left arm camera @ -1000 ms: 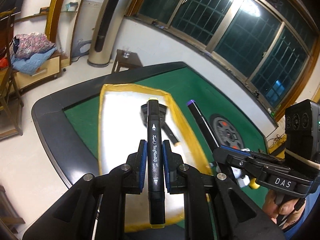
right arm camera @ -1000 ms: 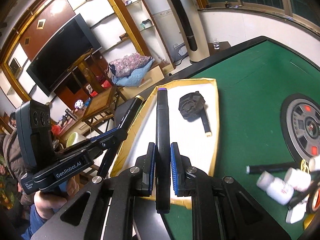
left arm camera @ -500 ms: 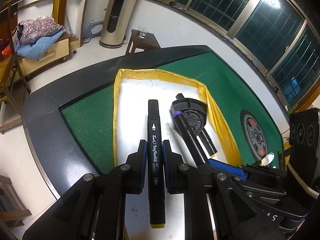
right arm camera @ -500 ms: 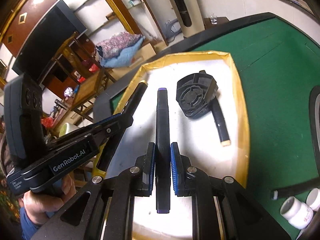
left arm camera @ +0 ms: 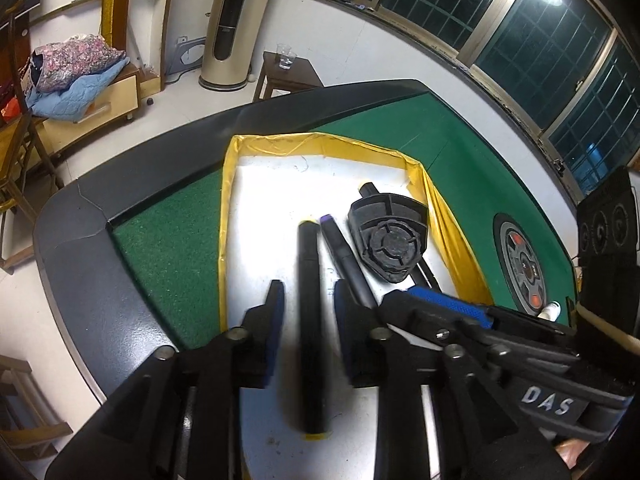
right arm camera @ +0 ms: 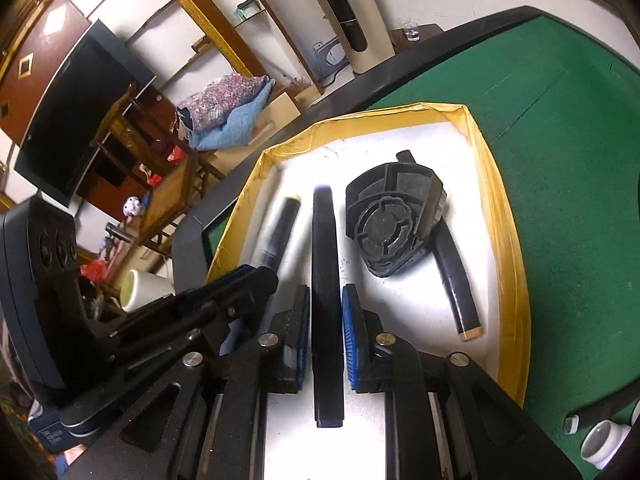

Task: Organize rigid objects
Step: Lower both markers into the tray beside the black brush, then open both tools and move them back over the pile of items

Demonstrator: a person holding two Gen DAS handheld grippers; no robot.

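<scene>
Green felt bench (left arm camera: 168,248), dark grey rim. White tray (left arm camera: 272,184) edged in yellow tape. Black markers: one yellow-capped (left arm camera: 310,320), one purple-capped (right arm camera: 327,300).

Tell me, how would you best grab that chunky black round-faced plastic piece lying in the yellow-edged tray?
Probably from above, pinching the black plastic piece across its two straight outer walls. It lies flat in the tray on top of a marker, and its ribbed round face offers no narrow edge.
</scene>
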